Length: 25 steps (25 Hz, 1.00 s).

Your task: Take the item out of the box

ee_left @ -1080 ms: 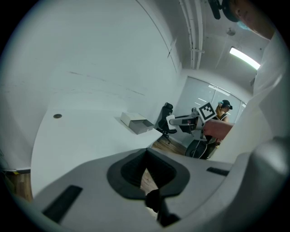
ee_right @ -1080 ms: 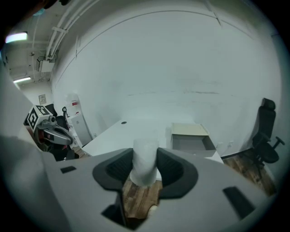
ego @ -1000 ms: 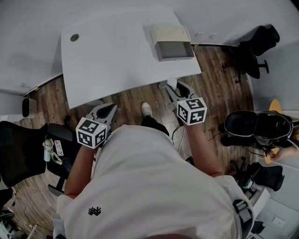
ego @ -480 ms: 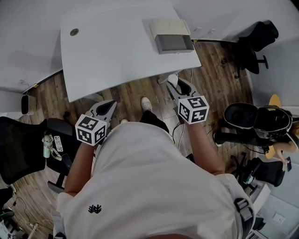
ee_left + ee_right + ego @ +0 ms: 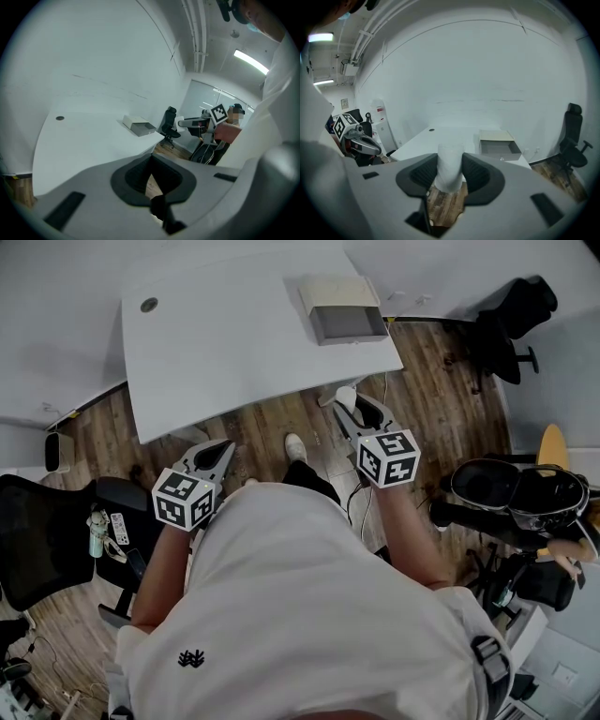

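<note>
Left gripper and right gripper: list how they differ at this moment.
The left gripper's jaws stand together with nothing between them; the right gripper's jaws are clamped on a white cylindrical item. The left gripper sits nearer the person's body; the right gripper reaches closer to the table edge. Both hang over the wood floor, short of the box.

The open beige rectangular box point(image 5: 343, 310) sits at the far right corner of the white curved desk point(image 5: 225, 343). The white cylindrical item point(image 5: 450, 161) is before the desk, between the jaws of the right gripper point(image 5: 353, 407).
</note>
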Each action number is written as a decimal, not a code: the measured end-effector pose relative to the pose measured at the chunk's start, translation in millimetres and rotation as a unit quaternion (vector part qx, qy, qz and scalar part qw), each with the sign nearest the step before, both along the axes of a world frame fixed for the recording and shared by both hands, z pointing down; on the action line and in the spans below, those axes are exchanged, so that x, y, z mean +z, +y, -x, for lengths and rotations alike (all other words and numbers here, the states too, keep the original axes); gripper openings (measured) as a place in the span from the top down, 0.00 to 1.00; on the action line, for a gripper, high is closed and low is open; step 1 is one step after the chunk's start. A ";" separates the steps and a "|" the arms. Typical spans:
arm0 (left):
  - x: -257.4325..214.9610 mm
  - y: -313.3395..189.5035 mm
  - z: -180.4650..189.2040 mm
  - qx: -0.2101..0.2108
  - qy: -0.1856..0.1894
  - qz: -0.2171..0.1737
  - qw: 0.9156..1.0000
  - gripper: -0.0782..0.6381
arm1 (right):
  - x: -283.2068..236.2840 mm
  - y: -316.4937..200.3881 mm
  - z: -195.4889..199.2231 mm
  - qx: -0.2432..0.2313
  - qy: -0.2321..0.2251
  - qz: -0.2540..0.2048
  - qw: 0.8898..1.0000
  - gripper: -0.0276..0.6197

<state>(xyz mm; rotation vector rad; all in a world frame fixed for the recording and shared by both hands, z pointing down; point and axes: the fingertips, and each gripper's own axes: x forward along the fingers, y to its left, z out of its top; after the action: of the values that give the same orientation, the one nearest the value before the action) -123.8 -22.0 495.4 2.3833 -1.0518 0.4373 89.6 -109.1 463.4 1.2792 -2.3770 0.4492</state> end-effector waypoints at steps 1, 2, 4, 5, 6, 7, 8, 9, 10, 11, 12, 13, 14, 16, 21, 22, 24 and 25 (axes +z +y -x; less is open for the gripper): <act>0.5 0.3 -0.4 0.000 0.000 0.000 1.000 0.88 | 0.3 0.8 0.2 0.000 0.000 0.000 1.000 0.70; 0.8 0.4 -0.8 0.001 0.000 0.000 1.000 0.88 | 0.4 1.5 0.4 -0.001 -0.001 0.000 1.000 0.70; 0.9 0.7 -1.5 0.001 0.000 0.000 1.000 0.88 | 0.4 2.6 0.4 -0.001 -0.002 0.000 1.000 0.70; 0.8 0.9 -2.0 0.002 0.000 0.000 1.000 0.88 | 0.4 3.1 0.1 -0.001 -0.002 0.001 1.000 0.70; 0.8 1.1 -2.6 0.002 0.000 0.001 1.000 0.88 | 0.3 3.7 -0.3 -0.002 -0.003 0.001 1.000 0.70; 0.8 1.6 -3.1 0.003 -0.001 0.001 1.000 0.88 | 0.1 4.3 -0.6 -0.002 -0.004 0.002 1.000 0.70; 0.8 2.3 -3.4 0.003 -0.001 0.002 1.000 0.88 | -0.1 5.3 -0.7 -0.002 -0.004 0.003 1.000 0.70; 0.9 3.3 -3.7 0.004 -0.001 0.002 1.000 0.88 | -0.2 6.6 -0.8 -0.002 -0.004 0.003 1.000 0.70; 1.1 4.2 -3.8 0.004 -0.001 0.003 1.000 0.88 | -0.2 7.9 -0.8 -0.002 -0.004 0.003 1.000 0.70; 1.3 5.0 -4.0 0.004 -0.001 0.002 1.000 0.88 | 0.0 9.0 -0.9 -0.002 -0.004 0.002 1.000 0.70; 1.7 5.8 -4.2 0.005 -0.001 0.002 1.000 0.88 | 0.3 9.8 -1.0 -0.001 -0.004 0.002 1.000 0.70; 2.2 6.7 -4.5 0.006 -0.001 0.002 1.000 0.88 | 0.8 10.6 -1.0 -0.001 -0.004 0.002 1.000 0.70; 2.9 7.8 -4.9 0.007 -0.001 0.003 1.000 0.88 | 1.1 11.5 -1.1 0.000 -0.005 0.003 1.000 0.70; 3.7 9.4 -5.5 0.009 -0.002 0.005 1.000 0.88 | 1.5 13.1 -1.5 0.001 -0.004 0.003 1.000 0.70; 3.9 9.3 -7.7 0.013 -0.003 0.006 1.000 0.88 | 2.5 14.6 -4.9 0.004 -0.004 0.006 1.000 0.70; 4.2 8.9 -8.3 0.014 -0.003 0.006 1.000 0.88 | 3.0 14.5 -5.6 0.005 -0.003 0.007 1.000 0.70; 5.1 8.1 -9.4 0.016 -0.004 0.008 1.000 0.88 | 4.0 14.1 -7.0 0.006 -0.003 0.008 1.000 0.70; 5.3 7.8 -10.0 0.018 -0.004 0.008 1.000 0.88 | 4.4 13.7 -7.9 0.007 -0.003 0.009 1.000 0.70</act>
<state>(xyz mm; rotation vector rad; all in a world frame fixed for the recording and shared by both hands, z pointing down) -113.8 -14.2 500.7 2.3903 -1.0072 0.4661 97.6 -95.4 467.7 1.2900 -2.3643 0.4788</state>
